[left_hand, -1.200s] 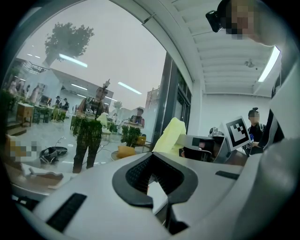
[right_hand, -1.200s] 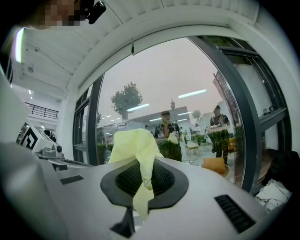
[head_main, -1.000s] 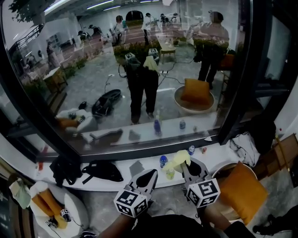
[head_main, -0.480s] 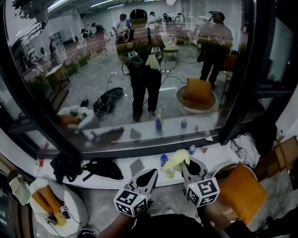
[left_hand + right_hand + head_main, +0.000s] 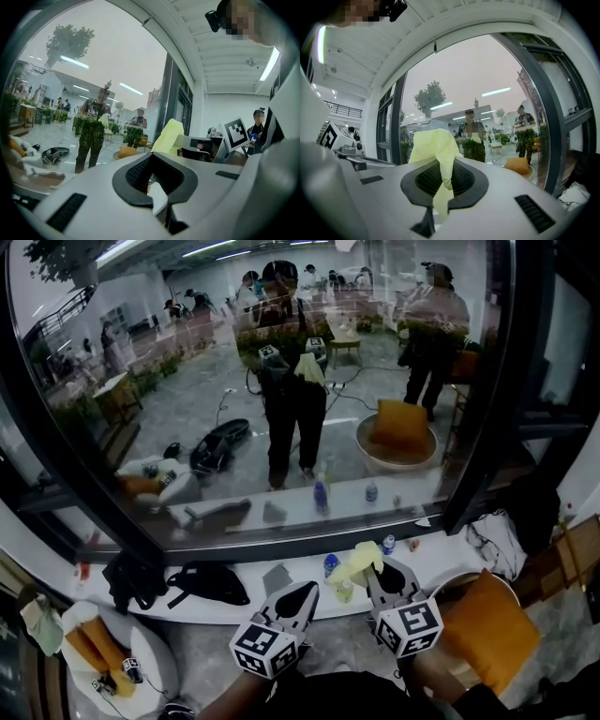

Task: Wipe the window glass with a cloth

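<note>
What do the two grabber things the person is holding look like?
The left gripper and the right gripper both have smooth white shells narrowing to a point. Black ribbed pads line the jaws. Each carries a cube with black-and-white square markers. The person wears dark clothes.

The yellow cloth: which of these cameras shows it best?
The right gripper view: the yellow cloth fills the middle, pinched in the jaws of the right gripper. The head view shows it small, at that gripper's tip. The left gripper view catches it from the side, farther off.
</note>
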### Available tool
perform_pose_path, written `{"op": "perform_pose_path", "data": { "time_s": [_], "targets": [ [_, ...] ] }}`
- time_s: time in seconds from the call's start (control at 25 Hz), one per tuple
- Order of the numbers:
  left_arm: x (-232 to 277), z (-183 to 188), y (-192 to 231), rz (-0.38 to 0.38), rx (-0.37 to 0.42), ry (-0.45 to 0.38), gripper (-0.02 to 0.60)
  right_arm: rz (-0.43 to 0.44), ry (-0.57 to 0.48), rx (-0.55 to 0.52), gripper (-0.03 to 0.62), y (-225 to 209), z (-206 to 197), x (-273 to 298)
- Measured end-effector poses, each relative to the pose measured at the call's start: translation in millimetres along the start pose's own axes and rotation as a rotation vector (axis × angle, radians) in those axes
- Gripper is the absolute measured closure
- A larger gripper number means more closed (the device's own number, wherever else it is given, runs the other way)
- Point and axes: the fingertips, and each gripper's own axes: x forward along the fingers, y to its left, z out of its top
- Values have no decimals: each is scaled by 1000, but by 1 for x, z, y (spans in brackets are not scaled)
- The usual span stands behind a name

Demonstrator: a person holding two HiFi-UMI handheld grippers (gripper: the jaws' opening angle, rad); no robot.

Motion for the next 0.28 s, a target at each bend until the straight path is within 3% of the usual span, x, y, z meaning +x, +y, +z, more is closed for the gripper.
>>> {"op": "perform_pose_path", "data": {
  "time_s": [0.28],
  "targets": [
    [9,-1,3,5,-18,7,583,-2,4,9,557,-9,-3,7]
  ]
}}
